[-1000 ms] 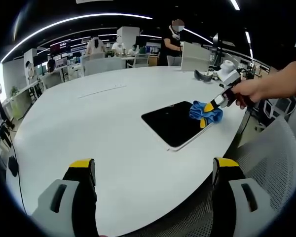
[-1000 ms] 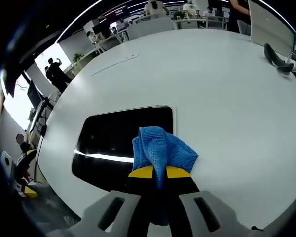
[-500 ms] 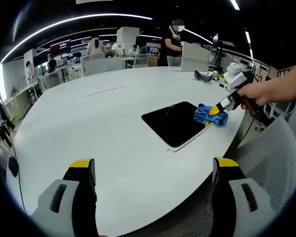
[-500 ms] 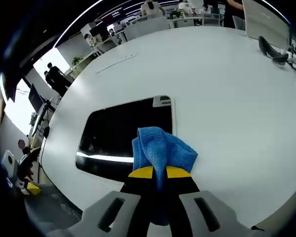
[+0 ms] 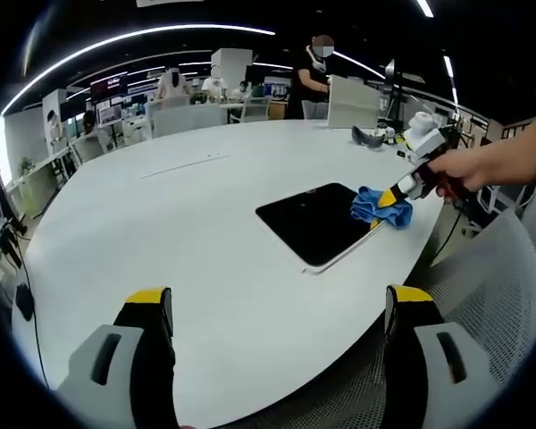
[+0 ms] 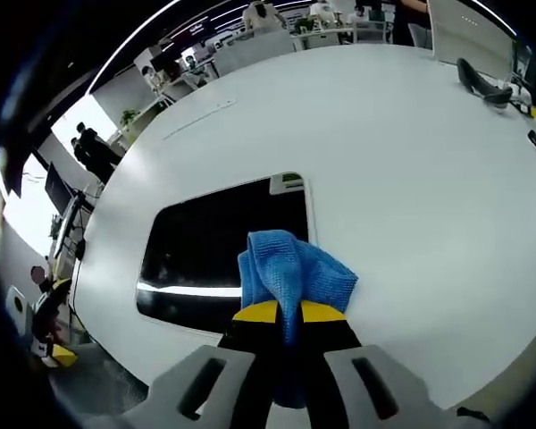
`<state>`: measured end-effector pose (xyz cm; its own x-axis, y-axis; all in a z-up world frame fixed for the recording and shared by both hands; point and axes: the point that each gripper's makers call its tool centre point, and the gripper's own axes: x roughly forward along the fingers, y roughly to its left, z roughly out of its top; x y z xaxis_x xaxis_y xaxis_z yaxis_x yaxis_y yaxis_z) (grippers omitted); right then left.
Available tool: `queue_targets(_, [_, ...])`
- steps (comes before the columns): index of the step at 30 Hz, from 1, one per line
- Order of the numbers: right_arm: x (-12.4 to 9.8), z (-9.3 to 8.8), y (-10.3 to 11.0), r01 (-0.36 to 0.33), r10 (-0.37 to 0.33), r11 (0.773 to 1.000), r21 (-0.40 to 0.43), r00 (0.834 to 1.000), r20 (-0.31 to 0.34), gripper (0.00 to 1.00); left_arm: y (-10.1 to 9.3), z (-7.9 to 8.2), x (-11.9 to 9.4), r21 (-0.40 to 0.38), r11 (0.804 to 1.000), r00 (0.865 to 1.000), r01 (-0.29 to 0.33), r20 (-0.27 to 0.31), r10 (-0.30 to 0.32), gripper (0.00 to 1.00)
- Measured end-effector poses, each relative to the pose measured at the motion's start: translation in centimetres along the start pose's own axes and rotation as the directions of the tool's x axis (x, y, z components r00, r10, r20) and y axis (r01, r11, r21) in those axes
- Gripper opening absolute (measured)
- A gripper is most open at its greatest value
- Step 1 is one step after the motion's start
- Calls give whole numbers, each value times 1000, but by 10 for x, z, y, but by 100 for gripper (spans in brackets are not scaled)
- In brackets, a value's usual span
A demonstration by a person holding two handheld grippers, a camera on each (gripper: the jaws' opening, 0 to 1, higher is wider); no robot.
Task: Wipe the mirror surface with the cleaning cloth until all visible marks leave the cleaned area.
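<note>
right gripper [image 6: 288, 312] pinches blue cloth [image 6: 293, 273], seemingly touching mirror [image 6: 216, 246].

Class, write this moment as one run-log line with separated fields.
left tongs: open, idle over table | right tongs: shut on blue cloth | cloth at mirror edge

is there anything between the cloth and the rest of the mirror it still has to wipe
Nothing visible. The right gripper holds the blue cloth at the mirror's edge, and the dark surface ahead lies bare.
</note>
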<state>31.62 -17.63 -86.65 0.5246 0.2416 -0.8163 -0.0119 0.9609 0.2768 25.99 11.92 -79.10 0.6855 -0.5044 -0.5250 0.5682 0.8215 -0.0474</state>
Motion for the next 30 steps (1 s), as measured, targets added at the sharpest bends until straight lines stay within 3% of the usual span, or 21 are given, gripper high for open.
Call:
queue_targets(14, [3, 0, 11, -14, 14, 999, 45, 1000, -9, 1, -1, 0, 0, 2, 1000, 1000, 4, -2, -4, 99])
queue_targets(22, [8, -2, 28, -32, 33, 998, 54, 999, -17, 1, -1, 1, 0, 1, 1000, 1000, -5, 2, 5, 98])
queue_targets(25, [9, -3, 33, -42, 43, 998, 52, 999, -25, 1, -5, 4, 0, 1, 1000, 1000, 18, 19, -18, 94])
queue_targets(30, [11, -5, 41, -46, 47, 998, 40, 998, -34, 1, -5, 2, 1, -21, 1000, 1000, 21, 4, -21, 99])
